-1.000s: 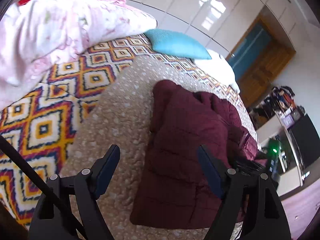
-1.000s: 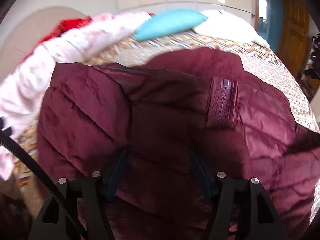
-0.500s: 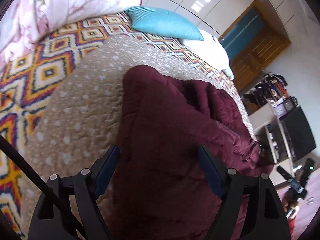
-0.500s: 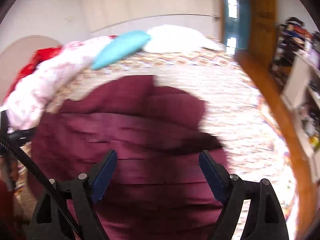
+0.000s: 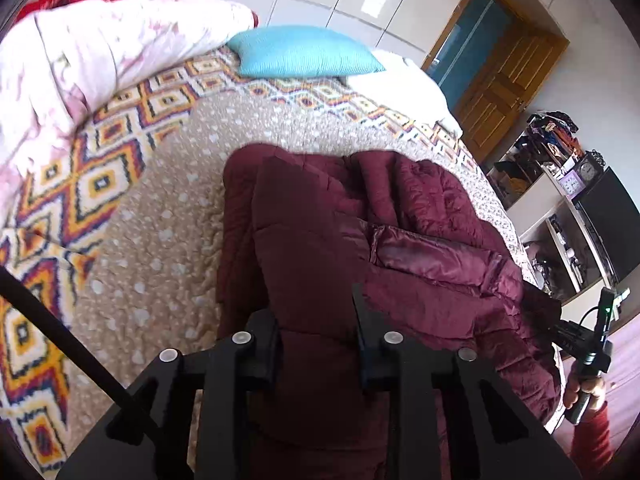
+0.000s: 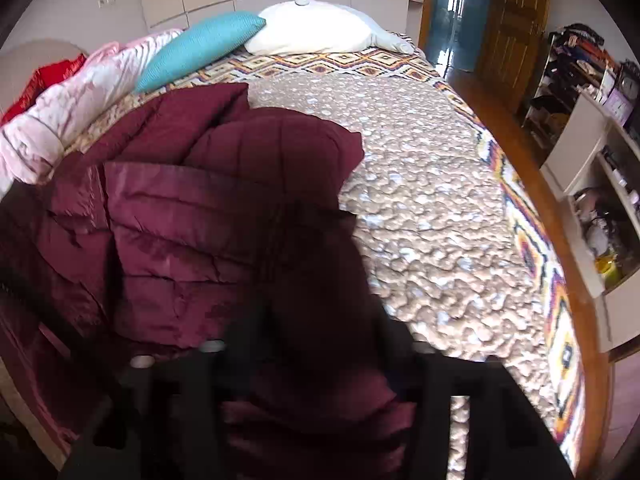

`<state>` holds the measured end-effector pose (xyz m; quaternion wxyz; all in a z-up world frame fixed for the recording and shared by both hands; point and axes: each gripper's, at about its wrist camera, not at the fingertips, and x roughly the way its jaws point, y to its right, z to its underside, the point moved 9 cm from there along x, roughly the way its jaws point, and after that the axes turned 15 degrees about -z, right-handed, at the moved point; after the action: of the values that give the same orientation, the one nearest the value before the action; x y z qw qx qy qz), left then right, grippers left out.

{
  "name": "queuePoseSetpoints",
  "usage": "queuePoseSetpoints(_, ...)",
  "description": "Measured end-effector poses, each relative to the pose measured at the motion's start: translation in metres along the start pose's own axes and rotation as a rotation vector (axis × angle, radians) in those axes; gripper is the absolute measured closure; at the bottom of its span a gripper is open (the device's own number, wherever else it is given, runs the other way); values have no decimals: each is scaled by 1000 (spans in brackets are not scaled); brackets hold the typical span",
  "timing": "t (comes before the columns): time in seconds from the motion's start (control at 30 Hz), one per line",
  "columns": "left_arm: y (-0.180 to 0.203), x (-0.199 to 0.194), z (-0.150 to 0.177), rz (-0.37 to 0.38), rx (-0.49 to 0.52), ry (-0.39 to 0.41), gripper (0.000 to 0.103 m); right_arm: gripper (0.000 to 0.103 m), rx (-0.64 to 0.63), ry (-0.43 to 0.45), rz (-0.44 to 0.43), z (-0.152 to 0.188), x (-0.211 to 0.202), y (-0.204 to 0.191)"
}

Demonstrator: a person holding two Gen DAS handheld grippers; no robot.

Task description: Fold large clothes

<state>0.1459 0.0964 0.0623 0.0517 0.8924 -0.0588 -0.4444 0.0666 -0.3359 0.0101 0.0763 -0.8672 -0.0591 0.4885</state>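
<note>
A maroon quilted jacket lies partly folded on the beige dotted quilt of a bed. My left gripper points down at the jacket's near edge. Its jaws are closing, and a ridge of the jacket is pinched between the pads. In the right wrist view the jacket fills the left half. My right gripper is blurred and dark, its jaws closing with a thick fold of jacket bulging up between them. A hand in a red sleeve holds that right gripper at the jacket's far right side.
A turquoise pillow and a white pillow lie at the head of the bed. A pink duvet is heaped along the left. Bare quilt stretches right of the jacket. Cluttered shelves and a wooden door stand beyond.
Both grippers' jaws went from wide apart to narrow, pinching jacket fabric. The left gripper slid from the quilt over onto the jacket. The right moved towards the jacket's right edge.
</note>
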Motion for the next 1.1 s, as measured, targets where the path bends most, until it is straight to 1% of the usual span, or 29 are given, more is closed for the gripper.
queuePoseSetpoints(0.03, -1, -9, -2, 2, -4, 19, 77, 80, -10, 4, 2, 2, -9, -1)
queuePoseSetpoints(0.07, -3, -21, -5, 8, -12, 39, 78, 81, -14, 30, -16, 0, -23, -3)
queuePoseSetpoints(0.13, -6, -48, -18, 39, -40, 85, 78, 82, -18, 93, -36, -10, -58, -8)
queuePoseSetpoints(0.2, -7, -73, -39, 43, -60, 137, 78, 83, -12, 176, -65, -31, -94, -14)
queuePoseSetpoints(0.23, -7, -83, -53, 46, -71, 158, 78, 83, -9, 220, -75, -46, -113, -15)
queuePoseSetpoints(0.3, -7, -92, -82, 13, -80, 195, 78, 83, -4, 289, -92, -79, -141, -18)
queuePoseSetpoints(0.37, -6, -93, -113, -27, -95, 220, 77, 83, -5, 348, -55, -119, -159, -17)
queuePoseSetpoints(0.43, -6, -79, -144, -73, -107, 223, 76, 83, 7, 377, -24, -157, -161, -12)
queuePoseSetpoints(0.5, -6, -51, -164, -131, -111, 195, 75, 83, 32, 385, 5, -189, -151, -5)
queuePoseSetpoints(0.53, -4, -30, -172, -162, -107, 173, 75, 83, 48, 376, 22, -204, -136, 1)
queuePoseSetpoints(0.57, -3, -17, -176, -183, -100, 161, 75, 83, 60, 364, 33, -214, -122, 4)
queuePoseSetpoints(0.63, 1, 28, -181, -239, -77, 123, 75, 83, 82, 327, 52, -226, -85, 11)
queuePoseSetpoints(0.73, 0, 90, -175, -299, -63, 51, 74, 83, 119, 246, 88, -225, -19, 26)
queuePoseSetpoints(0.77, -3, 110, -170, -325, -57, 26, 72, 83, 131, 213, 106, -219, 6, 33)
queuePoseSetpoints(0.83, -11, 143, -161, -380, -38, -13, 65, 83, 143, 160, 153, -207, 42, 46)
queuePoseSetpoints(0.87, -14, 153, -157, -400, -26, -26, 58, 83, 152, 128, 177, -199, 62, 54)
queuePoseSetpoints(0.9, -17, 162, -153, -423, -12, -38, 51, 80, 163, 108, 187, -192, 74, 61)
queuePoseSetpoints(0.93, -20, 167, -150, -447, -3, -45, 45, 74, 171, 88, 198, -187, 84, 68)
queuePoseSetpoints(0.97, -23, 169, -149, -463, -4, -52, 37, 70, 176, 67, 215, -183, 93, 74)
queuePoseSetpoints(1.0, -26, 168, -148, -456, -23, -57, 36, 64, 177, 58, 222, -180, 95, 78)
queuePoseSetpoints(1.03, -30, 163, -149, -427, -57, -61, 36, 58, 182, 52, 232, -179, 95, 80)
queuePoseSetpoints(1.07, -32, 155, -149, -404, -90, -60, 36, 56, 187, 60, 236, -179, 90, 80)
queuePoseSetpoints(1.1, -34, 145, -149, -384, -121, -57, 36, 51, 187, 75, 234, -181, 81, 79)
